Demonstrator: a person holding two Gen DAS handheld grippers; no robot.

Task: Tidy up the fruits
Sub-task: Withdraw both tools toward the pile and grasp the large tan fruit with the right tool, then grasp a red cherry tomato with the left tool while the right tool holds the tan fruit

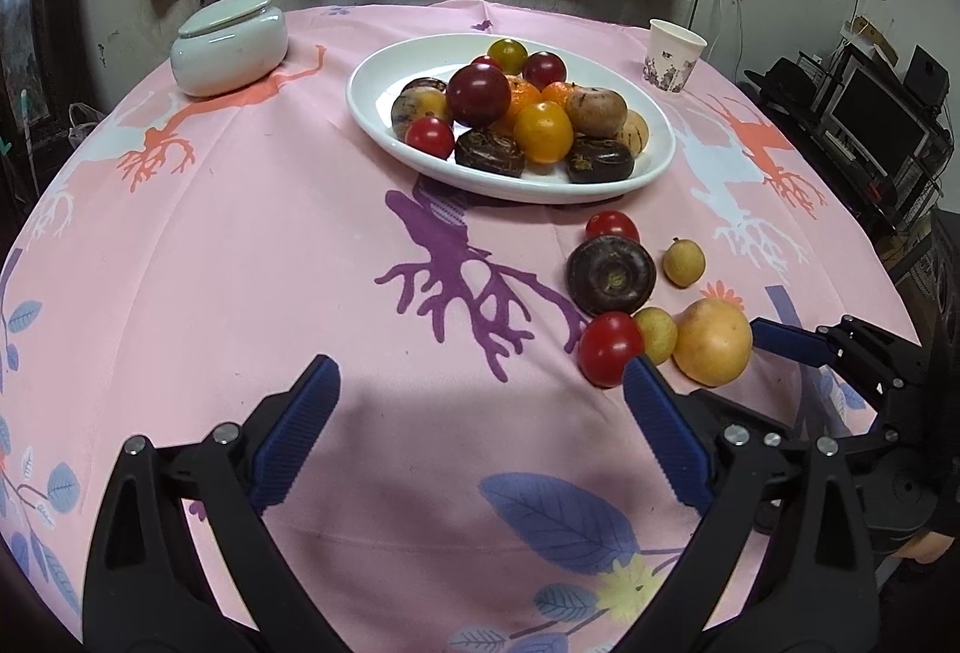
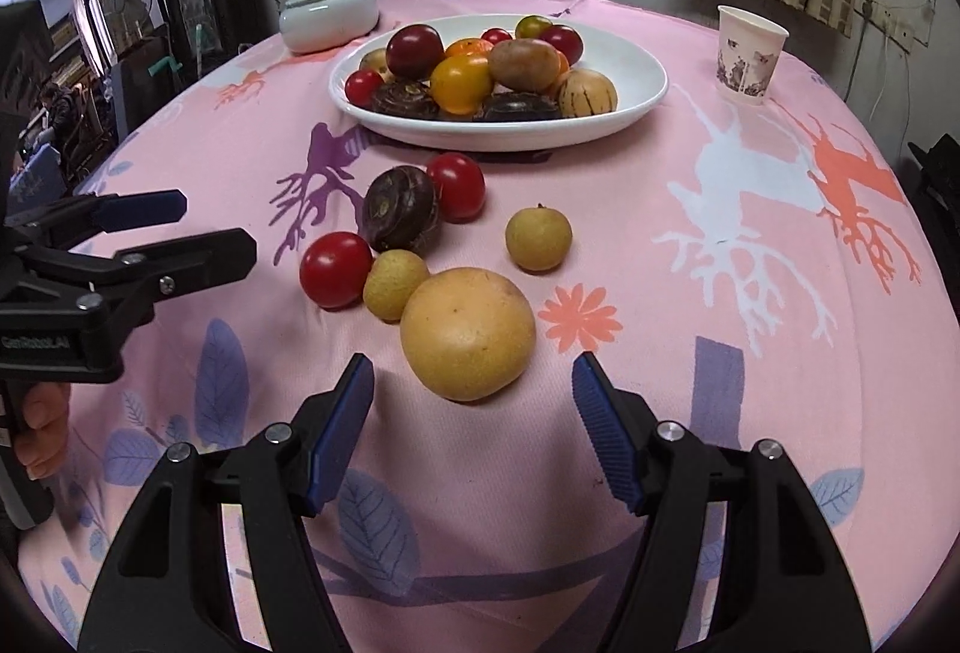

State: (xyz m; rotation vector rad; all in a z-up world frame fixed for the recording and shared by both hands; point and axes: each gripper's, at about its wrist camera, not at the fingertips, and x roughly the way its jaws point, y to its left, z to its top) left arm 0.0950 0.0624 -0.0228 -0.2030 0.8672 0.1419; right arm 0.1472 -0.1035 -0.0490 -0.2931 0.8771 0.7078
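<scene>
A pink printed tablecloth point(image 2: 690, 263) covers the round table. On its far half sits a white oval dish point(image 2: 630, 95) heaped with fruit: red and yellow tomatoes, oranges, brown and dark ridged fruits. To the dish's left stands a pale lidded jar point(image 2: 327, 23), to its right a paper cup point(image 2: 747, 53). Both grippers are spread wide with nothing between the blue pads: the left gripper point(image 1: 480, 416) hangs over bare cloth, and the right gripper point(image 2: 474, 392) has the large yellow fruit point(image 2: 468, 332) just ahead of its fingertips, untouched. Behind that fruit lie the loose ones, near the dish: a dark ridged fruit point(image 2: 399, 209), two red tomatoes point(image 2: 335, 269) point(image 2: 457, 185), and two small tan fruits point(image 2: 393, 284) point(image 2: 538, 238), one touching the large yellow fruit, the other apart.
</scene>
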